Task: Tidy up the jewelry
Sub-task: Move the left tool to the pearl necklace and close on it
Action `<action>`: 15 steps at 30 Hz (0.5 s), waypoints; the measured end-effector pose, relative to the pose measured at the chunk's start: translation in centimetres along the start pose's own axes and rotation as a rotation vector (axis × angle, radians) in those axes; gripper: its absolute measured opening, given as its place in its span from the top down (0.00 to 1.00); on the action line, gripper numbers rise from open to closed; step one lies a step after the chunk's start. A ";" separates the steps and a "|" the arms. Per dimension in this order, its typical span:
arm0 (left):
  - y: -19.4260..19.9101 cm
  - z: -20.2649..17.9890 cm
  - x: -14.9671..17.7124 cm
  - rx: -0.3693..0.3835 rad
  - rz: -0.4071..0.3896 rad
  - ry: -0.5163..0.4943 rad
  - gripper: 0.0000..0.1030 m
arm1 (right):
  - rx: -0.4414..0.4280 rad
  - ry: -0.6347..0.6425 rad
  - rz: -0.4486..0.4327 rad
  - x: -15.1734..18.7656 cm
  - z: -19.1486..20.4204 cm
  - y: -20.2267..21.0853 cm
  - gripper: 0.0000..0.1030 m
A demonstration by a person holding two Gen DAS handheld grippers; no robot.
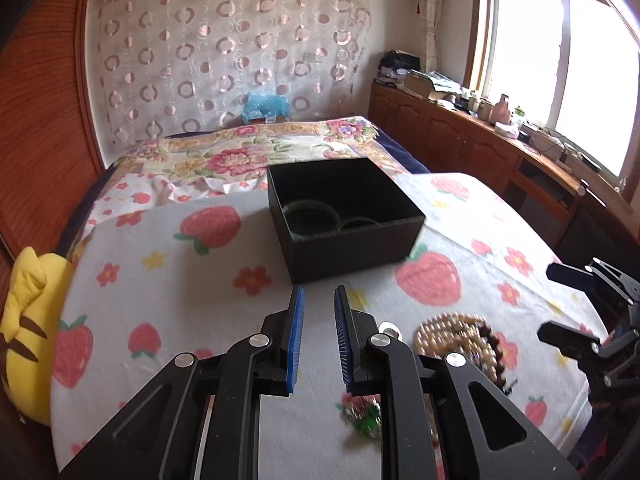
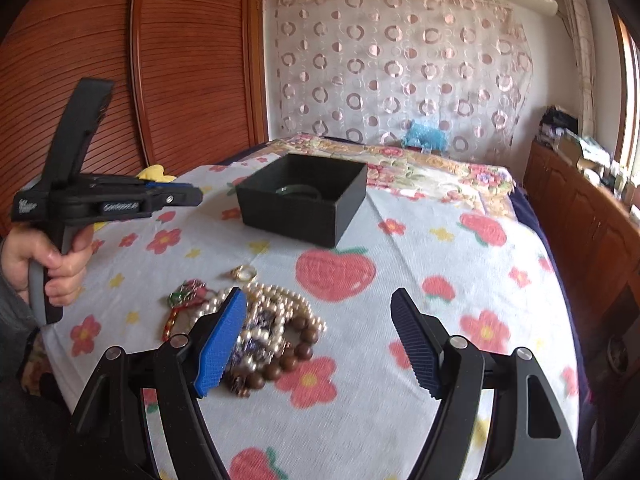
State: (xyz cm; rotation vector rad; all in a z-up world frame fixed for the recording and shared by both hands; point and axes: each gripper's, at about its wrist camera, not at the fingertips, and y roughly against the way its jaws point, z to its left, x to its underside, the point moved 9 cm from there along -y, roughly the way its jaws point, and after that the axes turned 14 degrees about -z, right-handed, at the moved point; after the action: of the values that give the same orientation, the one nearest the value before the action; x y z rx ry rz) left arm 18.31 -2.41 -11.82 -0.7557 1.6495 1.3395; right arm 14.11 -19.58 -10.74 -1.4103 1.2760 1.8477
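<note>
A black open box (image 1: 348, 224) (image 2: 304, 200) stands on the strawberry-print cloth and holds a green bangle (image 1: 310, 220) and a darker bangle (image 1: 360, 222). A heap of pearl and brown bead strands (image 2: 276, 332) (image 1: 464, 340) lies nearer, with a red-green bracelet (image 2: 186, 296) (image 1: 362, 412) and a gold ring (image 2: 244, 273) beside it. My left gripper (image 1: 319, 320) hovers in front of the box, jaws a narrow gap apart, empty; it shows in the right wrist view (image 2: 176, 198). My right gripper (image 2: 320, 320) is wide open above the bead heap's right side.
A yellow plush toy (image 1: 28, 332) lies at the cloth's left edge. A floral bedspread (image 1: 256, 152) stretches behind the box. A wooden cabinet (image 1: 480, 140) with clutter runs along the right under the window. A wooden wardrobe (image 2: 120, 72) stands on the left.
</note>
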 end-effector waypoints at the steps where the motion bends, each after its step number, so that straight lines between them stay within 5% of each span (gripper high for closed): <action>1: 0.2 -0.3 0.4 0.007 0.004 -0.001 0.83 | 0.000 -0.011 0.007 0.4 0.0 0.1 0.31; 15: 2.5 -6.4 5.5 0.153 0.074 -0.019 0.79 | 0.003 -0.021 0.075 4.3 1.2 0.0 0.39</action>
State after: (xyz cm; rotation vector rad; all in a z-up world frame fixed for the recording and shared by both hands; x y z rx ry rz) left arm 12.17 -7.66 -15.26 -0.5953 1.7574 1.2512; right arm 12.01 -19.22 -14.71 -1.3545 1.3372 1.9036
